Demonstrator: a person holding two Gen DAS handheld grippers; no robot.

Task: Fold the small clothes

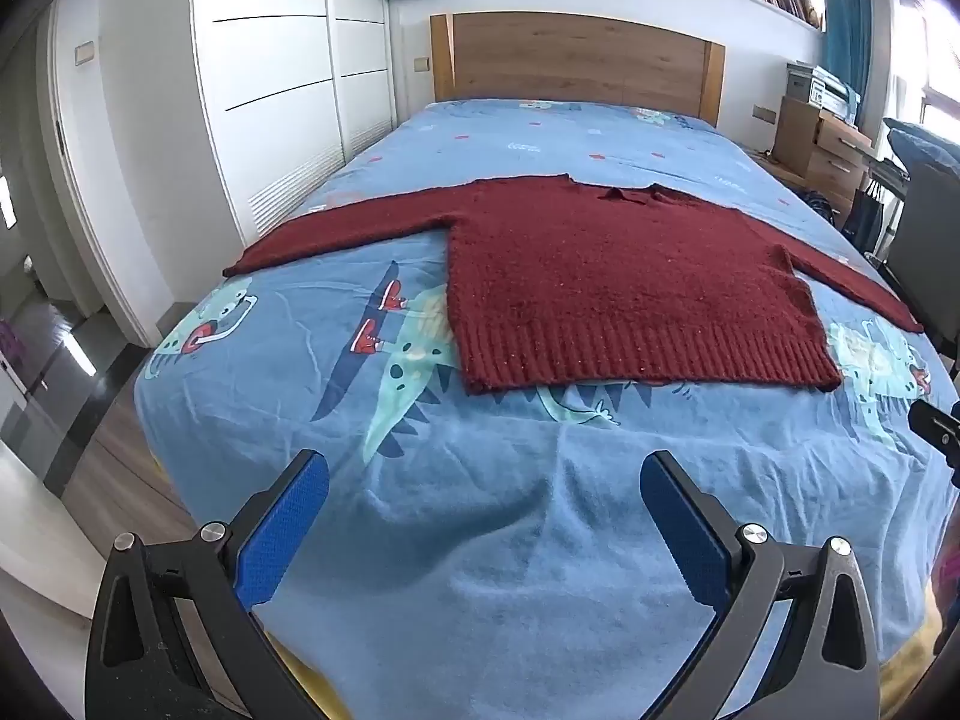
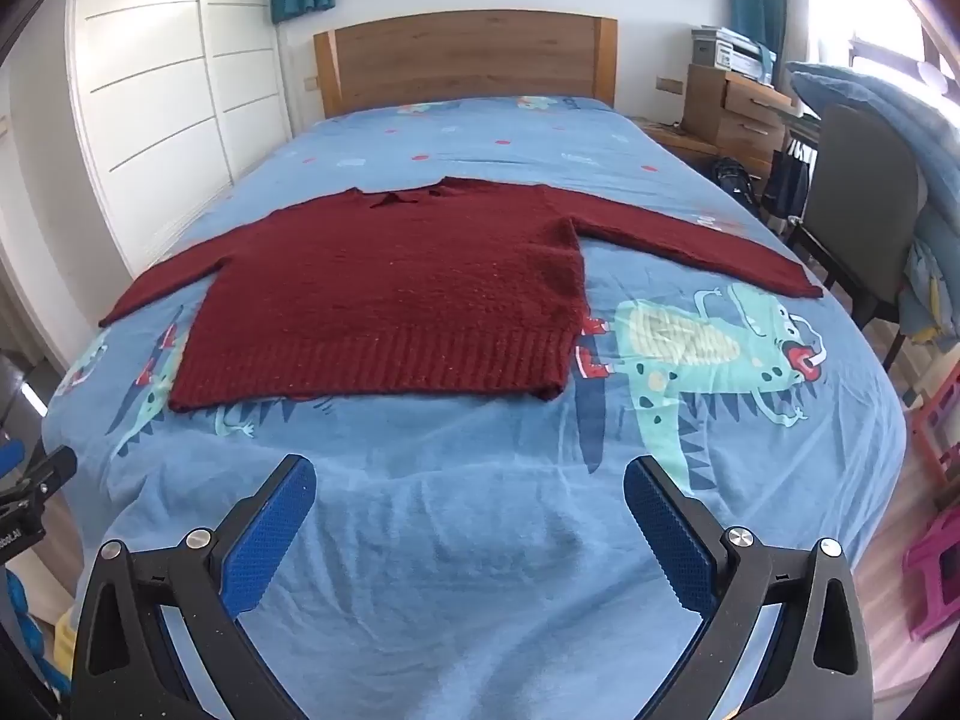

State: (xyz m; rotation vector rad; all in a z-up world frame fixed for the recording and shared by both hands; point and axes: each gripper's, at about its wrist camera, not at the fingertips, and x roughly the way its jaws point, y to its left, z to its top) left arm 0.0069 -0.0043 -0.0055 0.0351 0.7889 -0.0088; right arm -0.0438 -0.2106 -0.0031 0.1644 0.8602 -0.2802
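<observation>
A dark red knitted sweater lies flat on the blue dinosaur-print bedspread, both sleeves spread out sideways, ribbed hem towards me and collar towards the headboard. My left gripper hovers open above the bare bedspread near the foot of the bed, short of the hem, nothing between its blue pads. My right gripper is likewise open and empty, in front of the hem's right half. An edge of the right gripper shows at the right margin of the left wrist view.
A wooden headboard stands at the far end. White wardrobe doors line the left side. On the right are a wooden drawer unit, a dark chair draped with a blue blanket, and pink plastic stools on the floor.
</observation>
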